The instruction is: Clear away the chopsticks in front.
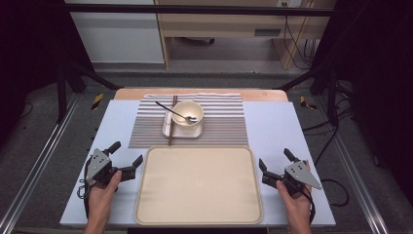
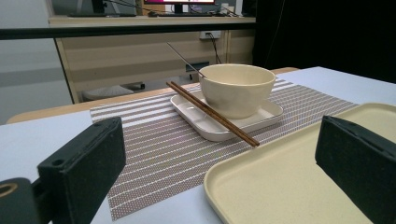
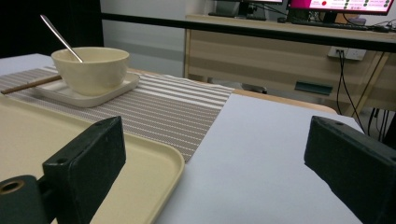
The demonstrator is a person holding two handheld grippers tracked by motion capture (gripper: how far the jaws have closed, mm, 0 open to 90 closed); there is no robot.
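A cream bowl (image 1: 187,112) with a metal spoon (image 1: 176,113) in it stands on a small white plate (image 1: 183,130) on a striped placemat (image 1: 221,124). Brown chopsticks (image 1: 172,120) lie across the plate's left side. A large cream tray (image 1: 198,184) lies in front of the mat, nearest the person. My left gripper (image 1: 127,154) rests open on the table left of the tray, and my right gripper (image 1: 273,158) rests open to its right. Nothing is between either pair of jaws. The left gripper view has the bowl (image 2: 237,87), chopsticks (image 2: 212,113) and tray (image 2: 289,182) ahead.
The pale blue table (image 1: 277,129) has bare strips on both sides of the tray. Beyond its far edge are a wooden desk (image 3: 280,51), cables and a black frame bar (image 1: 195,9). Black stand legs (image 1: 68,80) flank the table.
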